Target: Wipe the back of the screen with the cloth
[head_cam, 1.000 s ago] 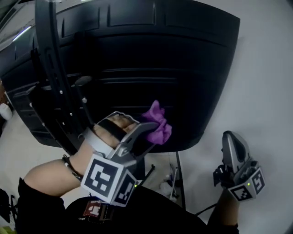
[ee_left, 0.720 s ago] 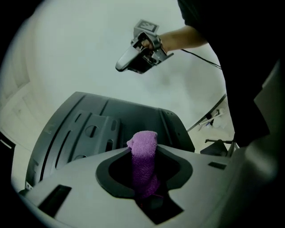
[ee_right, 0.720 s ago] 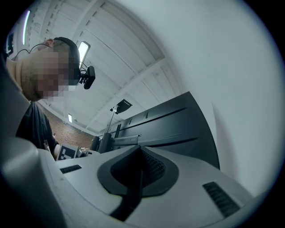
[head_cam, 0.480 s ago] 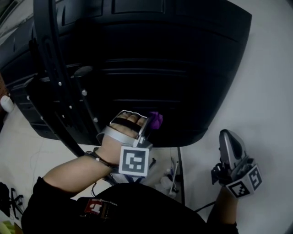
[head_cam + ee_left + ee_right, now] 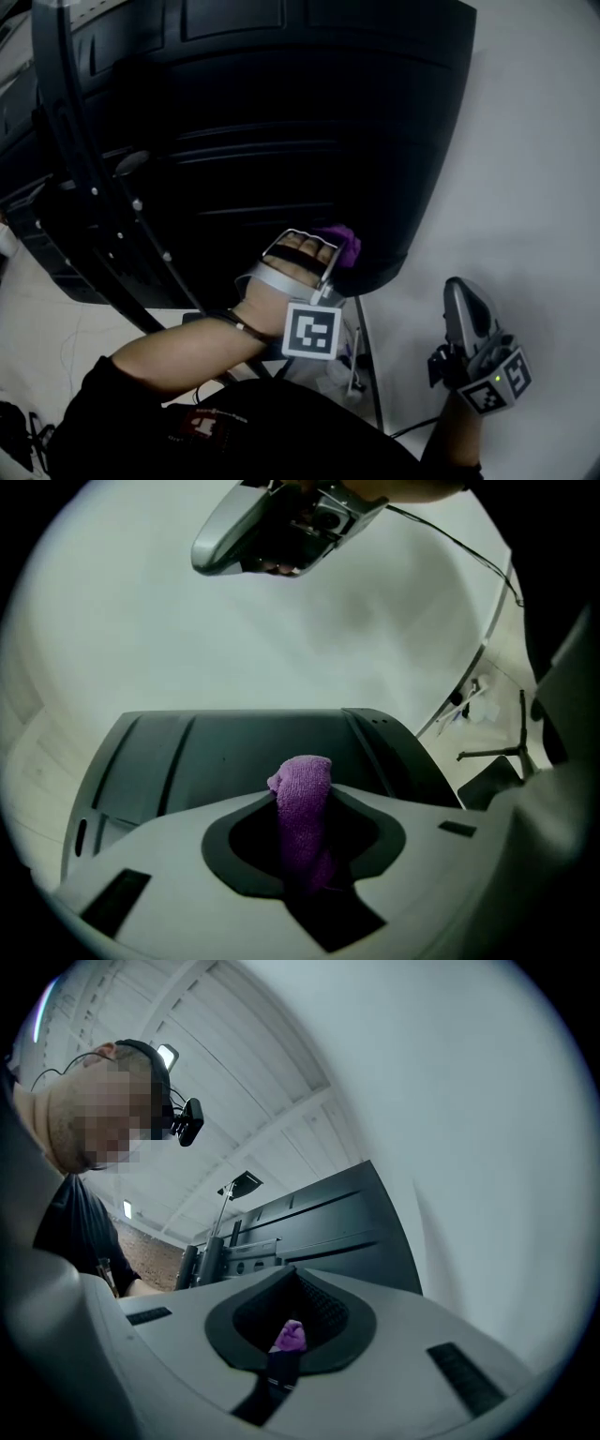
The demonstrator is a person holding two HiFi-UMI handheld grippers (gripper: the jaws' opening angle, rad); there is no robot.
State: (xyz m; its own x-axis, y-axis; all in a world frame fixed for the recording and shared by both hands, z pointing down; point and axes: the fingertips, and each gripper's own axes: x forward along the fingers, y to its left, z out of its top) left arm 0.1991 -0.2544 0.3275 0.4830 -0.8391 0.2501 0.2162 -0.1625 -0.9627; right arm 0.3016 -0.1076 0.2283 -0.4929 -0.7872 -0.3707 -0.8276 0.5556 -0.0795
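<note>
Cloth [image 5: 302,799] pinched (left gripper view), at screen [image 5: 281,141] edge

dim, murky head view: the black screen [image 5: 281,112] swallows detail against the pale wall [image 5: 534,141]. both gripper views bulge at the edges, with black corners and a blurred foreground.
</note>
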